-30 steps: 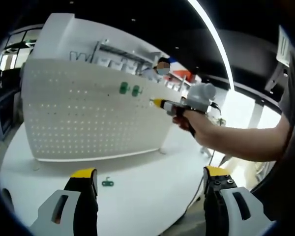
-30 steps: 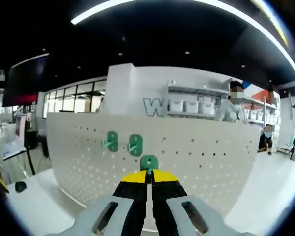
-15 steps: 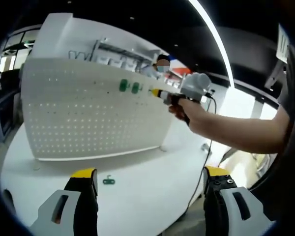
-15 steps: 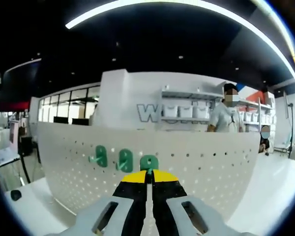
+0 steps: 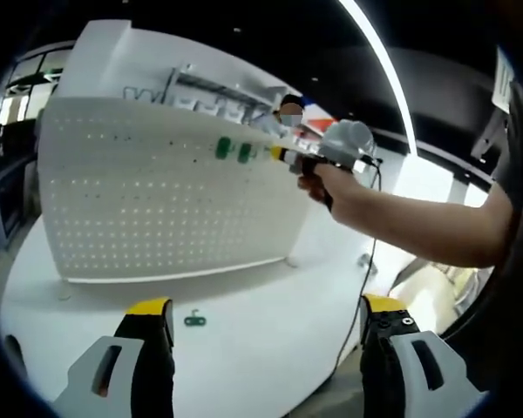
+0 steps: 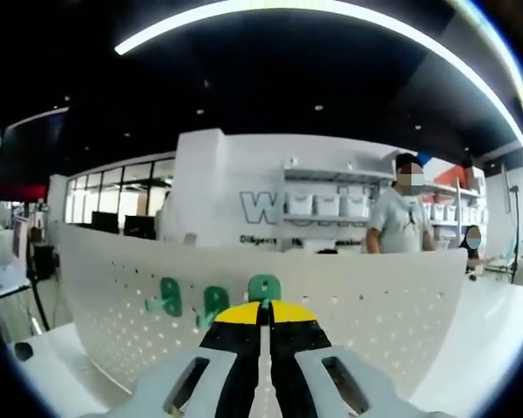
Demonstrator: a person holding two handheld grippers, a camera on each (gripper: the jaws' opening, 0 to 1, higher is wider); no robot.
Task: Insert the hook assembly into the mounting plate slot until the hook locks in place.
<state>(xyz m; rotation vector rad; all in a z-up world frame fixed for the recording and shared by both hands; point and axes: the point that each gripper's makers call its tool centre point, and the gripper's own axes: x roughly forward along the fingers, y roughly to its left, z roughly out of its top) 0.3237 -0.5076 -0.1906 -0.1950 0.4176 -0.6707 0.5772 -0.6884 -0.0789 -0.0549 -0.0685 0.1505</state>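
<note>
Gripping a green hook (image 6: 263,287) between the closed yellow tips of the right gripper (image 6: 263,315), with the hook's rounded top poking up just above the tips in the right gripper view. Holding it close before the upper part of the white pegboard (image 6: 366,296); contact between hook and board cannot be told. Showing two more green hooks (image 6: 192,299) on the board just left of the tips, side by side, each with a prong sticking out. Standing beyond the board, above and right of the tips, a person in a light shirt (image 6: 399,228), in front of shelves with white bins.

Hanging wide apart in the left gripper view, the left gripper (image 5: 266,324) with nothing between its yellow-tipped jaws, low over the white round table (image 5: 270,348). Lying on the table just right of the left jaw, a small green hook piece (image 5: 194,320). Reaching in from the right, well above and ahead of the jaws, a hand (image 5: 327,181) carrying the right gripper (image 5: 281,155) up to the pegboard (image 5: 157,200) beside the mounted hooks (image 5: 234,150).
</note>
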